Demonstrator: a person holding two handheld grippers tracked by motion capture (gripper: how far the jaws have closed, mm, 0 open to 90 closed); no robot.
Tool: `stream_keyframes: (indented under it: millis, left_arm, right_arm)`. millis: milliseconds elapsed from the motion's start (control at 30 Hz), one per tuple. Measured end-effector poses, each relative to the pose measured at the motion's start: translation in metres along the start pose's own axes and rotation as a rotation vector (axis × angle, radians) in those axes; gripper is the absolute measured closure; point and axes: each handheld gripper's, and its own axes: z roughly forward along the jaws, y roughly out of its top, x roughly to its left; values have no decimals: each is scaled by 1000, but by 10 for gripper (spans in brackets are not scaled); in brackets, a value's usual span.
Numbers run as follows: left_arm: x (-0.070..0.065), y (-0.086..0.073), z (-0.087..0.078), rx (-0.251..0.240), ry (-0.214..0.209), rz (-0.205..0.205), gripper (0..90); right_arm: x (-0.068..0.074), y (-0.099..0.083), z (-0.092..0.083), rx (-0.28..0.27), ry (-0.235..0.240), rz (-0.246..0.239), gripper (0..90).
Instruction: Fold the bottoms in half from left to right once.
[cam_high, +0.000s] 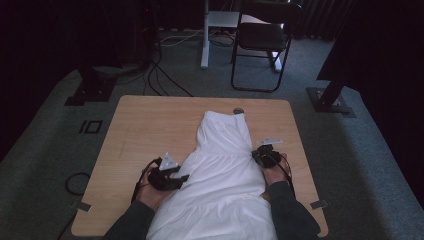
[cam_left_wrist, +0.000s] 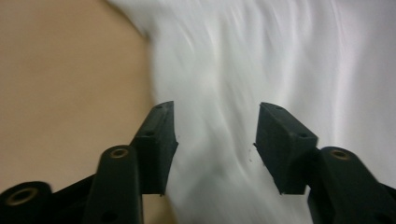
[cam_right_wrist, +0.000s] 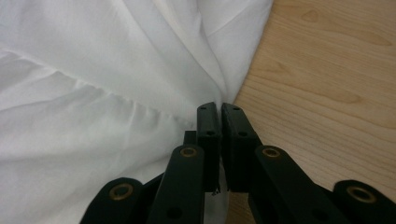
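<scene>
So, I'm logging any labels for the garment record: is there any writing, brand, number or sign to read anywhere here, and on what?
None can be read.
White garment: no tag or print shows.
Wooden table: bare wood, no marking.
Small round thing at the table's far edge: too small to tell.

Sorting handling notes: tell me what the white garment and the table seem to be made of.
White garment: thin woven fabric, probably cotton, matte; it gathers into soft folds. Table: light wood or wood-look laminate, smooth, with visible grain.
</scene>
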Motion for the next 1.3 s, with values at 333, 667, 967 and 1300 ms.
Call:
stream_keyframes:
  millis: [333,667,967,1300]
  left_arm:
    - [32,47,94,116,17,-97,450]
    - [12,8,74,80,-34,-61,856]
    - [-14,-18,48,75,-35,-15,835]
    - [-18,-12,53,89,-7,17,810]
  right_arm:
    - [-5,-3,1,-21,34,35,861]
    - [4,-19,-15,-13,70,35,862]
    - [24,-48,-52,8,161,-7,681]
    - [10,25,-31,-123,257,126,518]
